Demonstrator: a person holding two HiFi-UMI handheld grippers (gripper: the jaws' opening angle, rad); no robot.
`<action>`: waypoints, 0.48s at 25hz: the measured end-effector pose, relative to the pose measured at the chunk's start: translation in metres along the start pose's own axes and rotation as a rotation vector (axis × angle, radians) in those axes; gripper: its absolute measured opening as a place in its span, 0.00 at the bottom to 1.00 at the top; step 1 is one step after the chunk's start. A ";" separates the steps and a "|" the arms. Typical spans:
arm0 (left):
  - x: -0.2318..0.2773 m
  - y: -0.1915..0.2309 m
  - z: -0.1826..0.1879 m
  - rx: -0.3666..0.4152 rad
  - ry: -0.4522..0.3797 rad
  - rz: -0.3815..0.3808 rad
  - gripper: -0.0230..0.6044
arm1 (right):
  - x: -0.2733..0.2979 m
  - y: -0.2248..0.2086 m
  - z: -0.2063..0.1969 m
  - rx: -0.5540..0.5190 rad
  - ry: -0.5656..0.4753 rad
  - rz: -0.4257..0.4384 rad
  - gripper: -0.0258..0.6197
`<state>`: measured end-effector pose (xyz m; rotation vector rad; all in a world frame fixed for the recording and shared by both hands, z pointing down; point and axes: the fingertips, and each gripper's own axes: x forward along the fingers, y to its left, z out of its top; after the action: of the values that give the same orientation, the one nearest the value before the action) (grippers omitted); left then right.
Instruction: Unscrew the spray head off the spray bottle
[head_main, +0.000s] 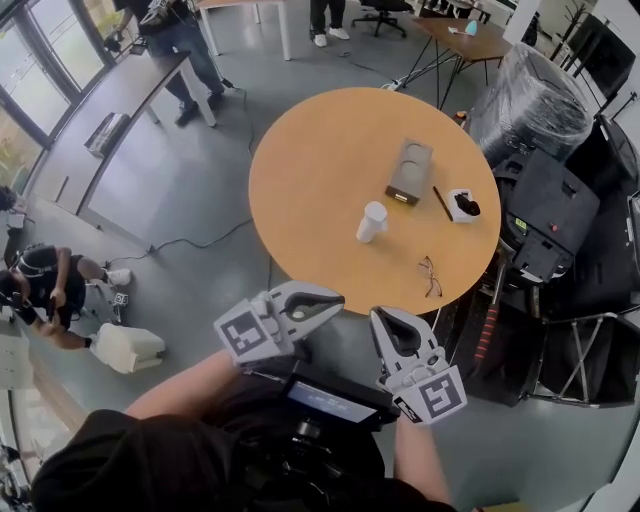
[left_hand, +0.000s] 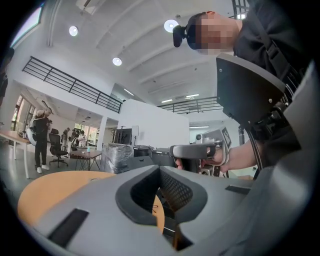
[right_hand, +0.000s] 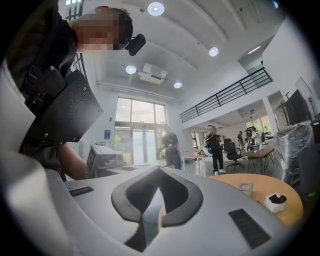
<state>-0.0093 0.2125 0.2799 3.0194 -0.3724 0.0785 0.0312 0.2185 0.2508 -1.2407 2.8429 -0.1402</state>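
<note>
A small white bottle (head_main: 371, 221) stands near the middle of the round wooden table (head_main: 320, 150); its top is too small to make out. Both grippers hang in front of the person's body, short of the table's near edge and well apart from the bottle. My left gripper (head_main: 336, 299) is shut with nothing in it, its tips pointing right. My right gripper (head_main: 379, 316) is shut and empty as well, its tips pointing up toward the table. The left gripper view has closed jaws (left_hand: 160, 169) with the right gripper (left_hand: 196, 150) beyond. Neither gripper view shows the bottle.
On the table lie a grey box (head_main: 410, 170), a dark pen (head_main: 442, 203), a small white tub (head_main: 463, 206) with something black inside, and eyeglasses (head_main: 431, 276) near the front edge. Dark equipment cases (head_main: 545, 215) crowd the right side. A white container (head_main: 128, 347) sits on the floor at left.
</note>
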 end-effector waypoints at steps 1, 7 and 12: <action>0.002 0.013 0.000 -0.004 -0.001 -0.009 0.04 | 0.010 -0.006 -0.003 0.008 0.016 -0.004 0.05; 0.018 0.088 -0.008 0.021 -0.006 -0.074 0.05 | 0.071 -0.052 -0.019 0.028 0.063 -0.046 0.05; 0.022 0.148 -0.015 0.007 -0.006 -0.130 0.05 | 0.119 -0.082 -0.027 0.046 0.080 -0.096 0.05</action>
<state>-0.0252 0.0656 0.3095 3.0422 -0.1756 0.0601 0.0084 0.0777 0.2863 -1.3940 2.8285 -0.2619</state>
